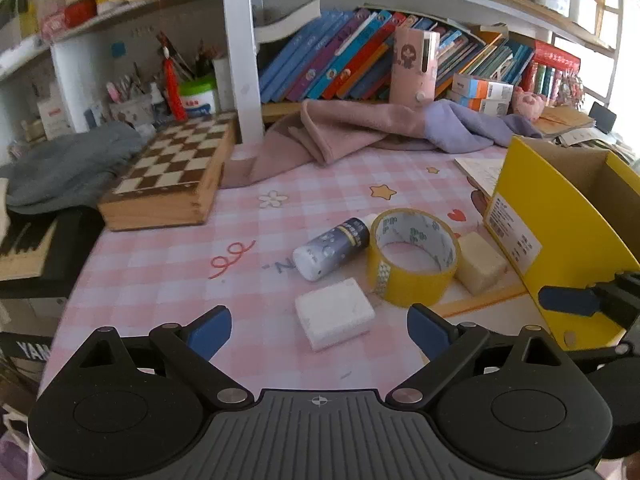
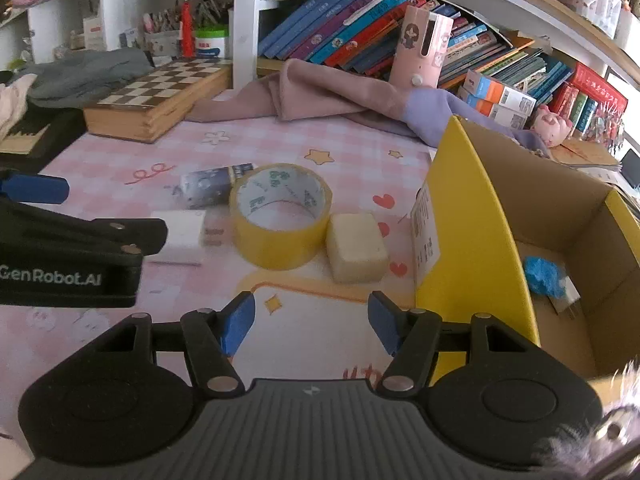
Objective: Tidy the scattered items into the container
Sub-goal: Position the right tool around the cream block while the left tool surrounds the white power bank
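The little bottle was partly hidden behind the yellow tape roll in the right wrist view, so only its dark body showed. At nine o'clock there, the left gripper's arm covered one end of the white block. The yellow box was cut off at three o'clock in the left wrist view. Its label had print too small to read. Something fuzzy at five o'clock was too blurry to tell.
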`<state>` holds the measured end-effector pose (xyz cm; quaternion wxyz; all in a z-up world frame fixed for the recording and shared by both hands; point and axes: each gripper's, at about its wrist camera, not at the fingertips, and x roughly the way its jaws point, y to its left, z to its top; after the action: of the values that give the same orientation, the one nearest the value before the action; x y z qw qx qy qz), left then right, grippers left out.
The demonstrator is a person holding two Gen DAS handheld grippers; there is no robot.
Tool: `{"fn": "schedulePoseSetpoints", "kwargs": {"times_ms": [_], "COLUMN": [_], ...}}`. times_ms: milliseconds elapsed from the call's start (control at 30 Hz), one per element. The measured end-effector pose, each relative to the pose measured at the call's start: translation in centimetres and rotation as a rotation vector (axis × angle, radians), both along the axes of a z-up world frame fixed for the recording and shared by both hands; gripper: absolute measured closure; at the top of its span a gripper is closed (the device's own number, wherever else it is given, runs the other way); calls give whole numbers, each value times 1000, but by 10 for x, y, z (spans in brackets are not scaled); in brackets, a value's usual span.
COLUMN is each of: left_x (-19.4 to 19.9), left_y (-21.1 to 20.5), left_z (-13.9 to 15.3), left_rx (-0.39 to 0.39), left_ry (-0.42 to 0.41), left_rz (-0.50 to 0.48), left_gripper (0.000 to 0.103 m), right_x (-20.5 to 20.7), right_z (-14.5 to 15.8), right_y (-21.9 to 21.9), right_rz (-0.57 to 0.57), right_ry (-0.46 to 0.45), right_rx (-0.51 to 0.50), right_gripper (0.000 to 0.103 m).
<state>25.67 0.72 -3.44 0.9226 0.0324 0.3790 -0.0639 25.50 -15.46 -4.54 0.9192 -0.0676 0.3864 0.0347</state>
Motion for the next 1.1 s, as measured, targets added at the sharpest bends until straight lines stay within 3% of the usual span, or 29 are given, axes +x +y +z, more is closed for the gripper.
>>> {"fn": "schedulePoseSetpoints", "kwargs": {"times_ms": [167,467,600,700,867,1100], "left_x": [25,53,59,59,58,56], "left_y": [-4,-13,-6,-2,11,28], "left_z": [-16,-39,-46,-47,-46,-46], "left_rx": [-14,-3,-26,-54,-50,-52], "left_ry": [50,130,157,168,178,184], "left_rz": [10,35,53,44,63,106], "left_gripper": [7,17,24,37,38,38], "right_x": [22,50,56,60,68,77], "right_z": [-10,-28,-32,-34,-37,-37], "right_y": [0,-1,1,2,0,-4], "right_rz": [-7,-29,-32,-33,-46,-89], "right_ry": [0,17,17,14,17,8], "right_rx": [-34,-90,-108,-119,-120,-117], "right_gripper": [42,42,41,39,31,31]}}
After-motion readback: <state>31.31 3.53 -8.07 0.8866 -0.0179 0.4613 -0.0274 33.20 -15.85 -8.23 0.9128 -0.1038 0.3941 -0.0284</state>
